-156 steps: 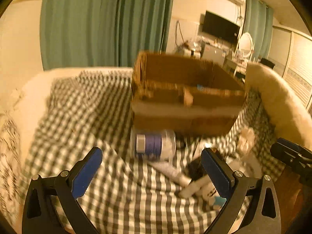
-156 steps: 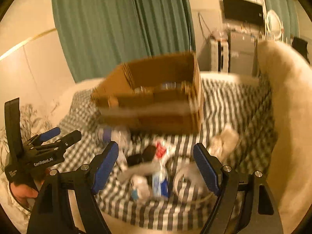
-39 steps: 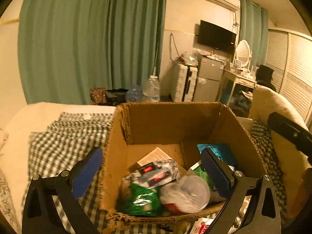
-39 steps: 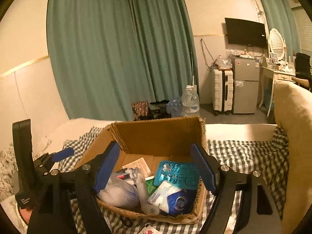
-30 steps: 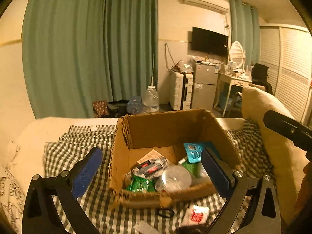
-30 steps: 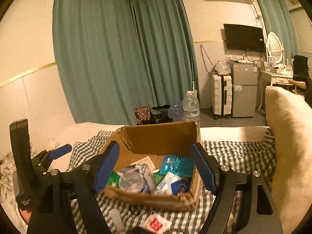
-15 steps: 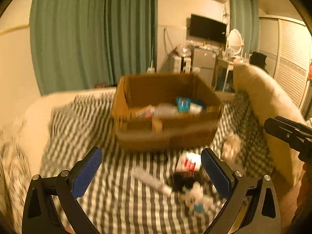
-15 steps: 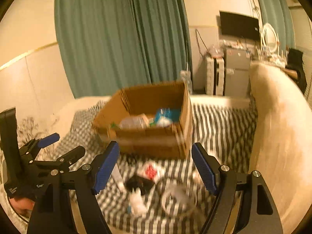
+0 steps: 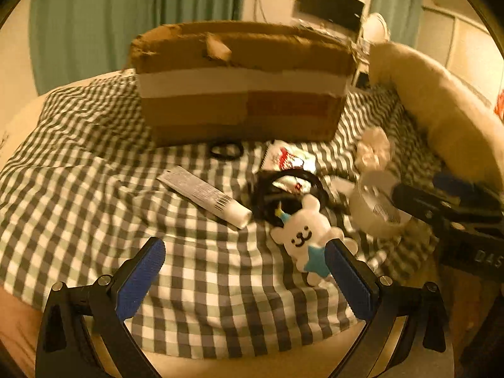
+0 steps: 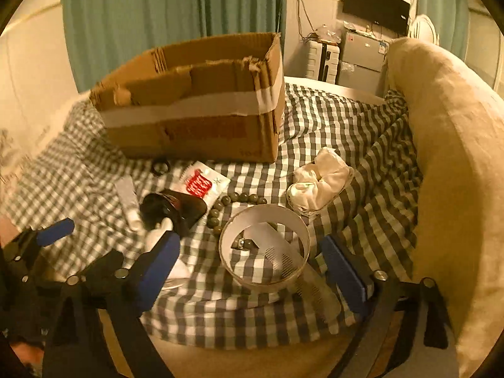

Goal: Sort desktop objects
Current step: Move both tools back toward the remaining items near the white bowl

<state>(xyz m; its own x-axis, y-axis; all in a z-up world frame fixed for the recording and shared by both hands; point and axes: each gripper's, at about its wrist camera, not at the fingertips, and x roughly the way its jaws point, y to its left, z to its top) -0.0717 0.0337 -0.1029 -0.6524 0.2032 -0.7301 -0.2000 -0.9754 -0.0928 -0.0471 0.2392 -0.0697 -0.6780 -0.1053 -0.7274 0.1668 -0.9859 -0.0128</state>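
While the brown cardboard box with a white tape band (image 10: 192,116) stood at the far side of the grey-and-white checked cloth (image 9: 78,195), the objects to be sorted lay loose in front of it: a white squeeze tube (image 9: 204,196), a white plush bear with a blue bib (image 9: 307,236), a black cable coil (image 9: 286,193), a red-and-white sachet (image 10: 200,185), a string of dark beads (image 10: 226,204), a wide roll of white tape (image 10: 264,249), a crumpled white cloth (image 10: 321,181) and a small black ring (image 9: 226,151). Sorting was judged unfinished, since all these remained outside; the box's interior was hidden. Both the left gripper (image 9: 249,278) and the right gripper (image 10: 252,271) hung with jaws apart and empty, the left nearest the bear, the right straddling the tape roll.
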